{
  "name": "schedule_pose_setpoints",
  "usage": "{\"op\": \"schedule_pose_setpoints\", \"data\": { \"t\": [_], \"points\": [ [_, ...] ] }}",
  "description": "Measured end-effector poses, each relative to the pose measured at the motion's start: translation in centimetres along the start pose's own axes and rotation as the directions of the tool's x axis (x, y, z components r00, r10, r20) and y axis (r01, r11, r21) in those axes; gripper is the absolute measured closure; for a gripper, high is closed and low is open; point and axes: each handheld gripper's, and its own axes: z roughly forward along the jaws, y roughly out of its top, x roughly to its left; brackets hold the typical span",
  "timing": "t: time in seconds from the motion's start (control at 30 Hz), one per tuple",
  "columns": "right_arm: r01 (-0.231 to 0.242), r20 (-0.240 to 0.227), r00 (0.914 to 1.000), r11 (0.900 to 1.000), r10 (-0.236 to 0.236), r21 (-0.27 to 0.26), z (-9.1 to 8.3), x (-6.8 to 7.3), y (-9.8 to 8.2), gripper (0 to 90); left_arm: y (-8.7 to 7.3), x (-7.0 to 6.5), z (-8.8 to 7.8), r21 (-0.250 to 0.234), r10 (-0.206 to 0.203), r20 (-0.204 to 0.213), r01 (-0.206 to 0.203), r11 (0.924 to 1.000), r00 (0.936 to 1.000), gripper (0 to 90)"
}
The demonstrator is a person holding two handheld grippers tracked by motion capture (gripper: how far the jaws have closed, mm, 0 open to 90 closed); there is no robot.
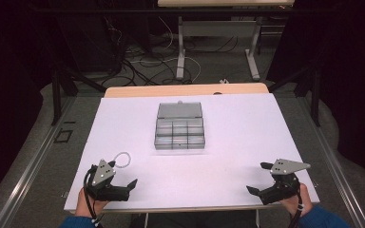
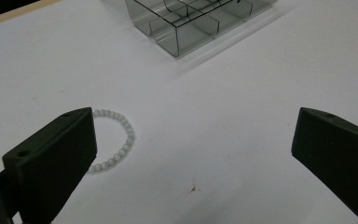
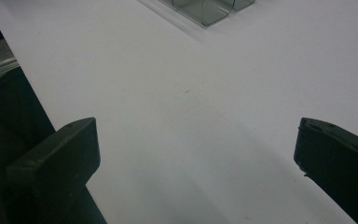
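The bead bracelet (image 2: 114, 142) lies flat on the white surface (image 1: 247, 128) just ahead of the left gripper (image 1: 123, 187), whose jaws stand wide, likely readying a pickup toward the open compartment box (image 1: 179, 127) beyond. The right gripper (image 1: 261, 190) waits released too.

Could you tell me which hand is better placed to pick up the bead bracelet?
The left. The bracelet lies on the white table just beyond the left tool, whose jaws stand open and empty. The right tool sits at the far side.
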Motion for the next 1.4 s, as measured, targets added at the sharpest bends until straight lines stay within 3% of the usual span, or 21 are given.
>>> {"op": "schedule_pose_setpoints", "data": {
  "t": [0.4,0.47,0.73,1.4],
  "points": [
    [0.0,-0.002,1.0,1.0,0.0,0.025,0.1,0.0,-0.1,0.0,0.3,0.0,0.2,0.03,0.004,-0.007,-0.004,0.9996,1.0,0.0],
    [0.001,0.019,0.9998,1.0,-0.001,0.02,0.2,0.1,-0.1,0.0,0.4,0.1,0.3,0.041,0.011,-0.01,-0.011,0.9991,0.9999,0.1],
    [0.006,-0.002,1.0,0.999,-0.006,0.037,0.2,-0.1,-0.1,0.0,0.7,0.5,0.8,0.065,0.0,-0.017,0.001,0.9979,0.9999,0.1],
    [0.002,0.005,1.0,0.999,-0.003,0.047,0.2,-0.1,-0.1,0.0,1.1,3.2,2.0,0.102,-0.057,-0.064,0.063,0.9928,0.9963,0.1]
  ]
}}
